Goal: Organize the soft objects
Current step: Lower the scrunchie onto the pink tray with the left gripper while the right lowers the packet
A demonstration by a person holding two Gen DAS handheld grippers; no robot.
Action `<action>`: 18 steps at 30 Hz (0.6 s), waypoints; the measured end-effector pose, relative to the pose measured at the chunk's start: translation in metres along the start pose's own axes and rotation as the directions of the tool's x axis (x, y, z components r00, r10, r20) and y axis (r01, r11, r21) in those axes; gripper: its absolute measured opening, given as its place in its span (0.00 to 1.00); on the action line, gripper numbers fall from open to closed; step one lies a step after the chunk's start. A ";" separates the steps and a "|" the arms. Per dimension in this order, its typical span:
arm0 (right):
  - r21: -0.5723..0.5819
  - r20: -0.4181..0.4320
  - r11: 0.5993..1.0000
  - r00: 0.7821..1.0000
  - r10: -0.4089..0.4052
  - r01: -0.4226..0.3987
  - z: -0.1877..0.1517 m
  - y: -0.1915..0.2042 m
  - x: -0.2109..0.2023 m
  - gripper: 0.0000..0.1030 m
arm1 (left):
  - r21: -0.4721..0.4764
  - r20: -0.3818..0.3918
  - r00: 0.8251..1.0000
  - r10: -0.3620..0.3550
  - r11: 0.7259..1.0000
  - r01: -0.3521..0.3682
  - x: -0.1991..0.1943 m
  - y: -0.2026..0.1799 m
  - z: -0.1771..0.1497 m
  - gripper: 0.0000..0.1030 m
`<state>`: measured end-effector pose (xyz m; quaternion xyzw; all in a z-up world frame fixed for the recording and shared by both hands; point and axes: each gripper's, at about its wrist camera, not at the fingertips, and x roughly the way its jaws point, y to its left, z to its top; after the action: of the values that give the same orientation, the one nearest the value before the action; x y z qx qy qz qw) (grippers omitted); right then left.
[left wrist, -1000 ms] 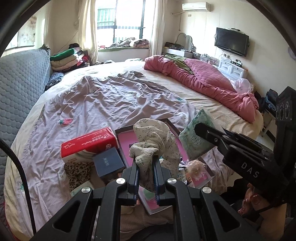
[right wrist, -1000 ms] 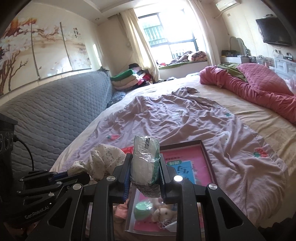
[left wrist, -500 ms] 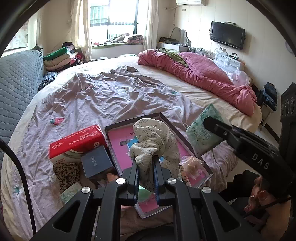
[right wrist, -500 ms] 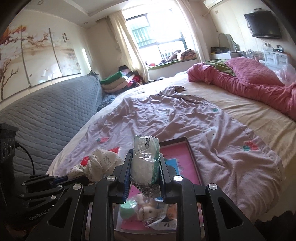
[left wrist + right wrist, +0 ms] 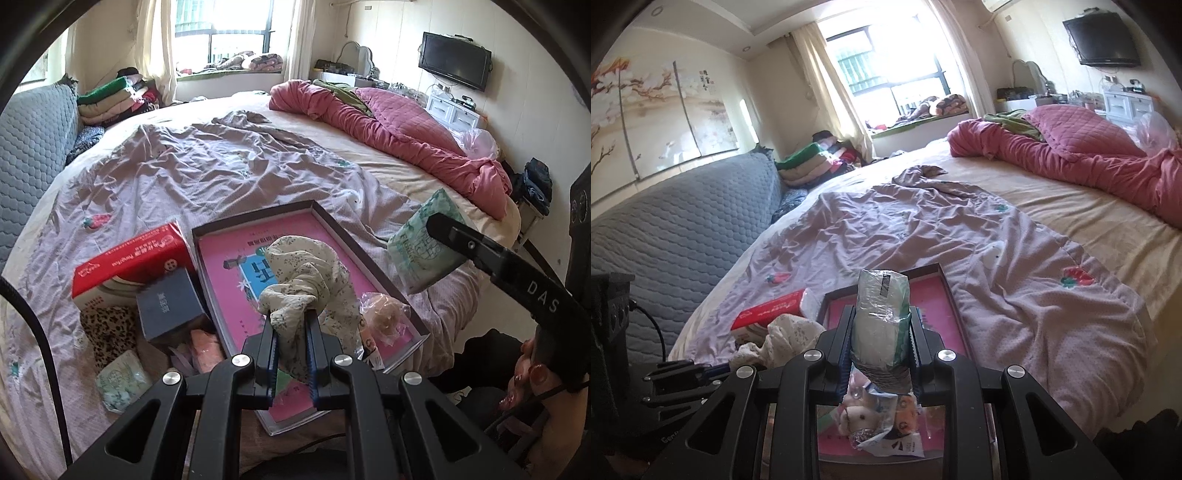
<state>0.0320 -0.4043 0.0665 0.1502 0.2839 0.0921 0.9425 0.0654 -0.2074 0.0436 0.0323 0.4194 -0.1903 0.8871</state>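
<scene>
The floral cloth (image 5: 306, 280) is hanging above the shallow box (image 5: 373, 258) near the bed's front edge, with the left tongs (image 5: 291, 339) pinching it. The right tongs (image 5: 881, 343) are squeezing a green tissue pack (image 5: 882, 314) over the same box, beside its right rim. A red tissue box (image 5: 129, 258) is crowding the left wall; the purple sheet (image 5: 207, 173) beyond is probably lying bare.
</scene>
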 end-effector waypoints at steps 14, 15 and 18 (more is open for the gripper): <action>0.003 -0.025 1.000 1.000 -0.004 0.004 -0.007 -0.012 0.022 0.25 | -0.024 -0.072 0.997 -0.033 0.999 0.032 0.037 0.004 -0.015 0.13; 0.001 -0.026 1.000 1.000 -0.005 0.005 -0.007 -0.012 0.023 0.25 | -0.027 -0.075 0.997 -0.036 0.999 0.034 0.040 0.004 -0.016 0.13; -0.004 -0.034 1.000 0.999 -0.010 0.009 -0.010 -0.012 0.028 0.25 | -0.026 -0.095 0.995 -0.038 0.999 0.036 0.048 0.004 -0.020 0.13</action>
<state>0.0505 -0.4065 0.0407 0.1456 0.3004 0.0906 0.9383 0.0799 -0.2141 -0.0057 0.0229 0.4641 -0.1998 0.8627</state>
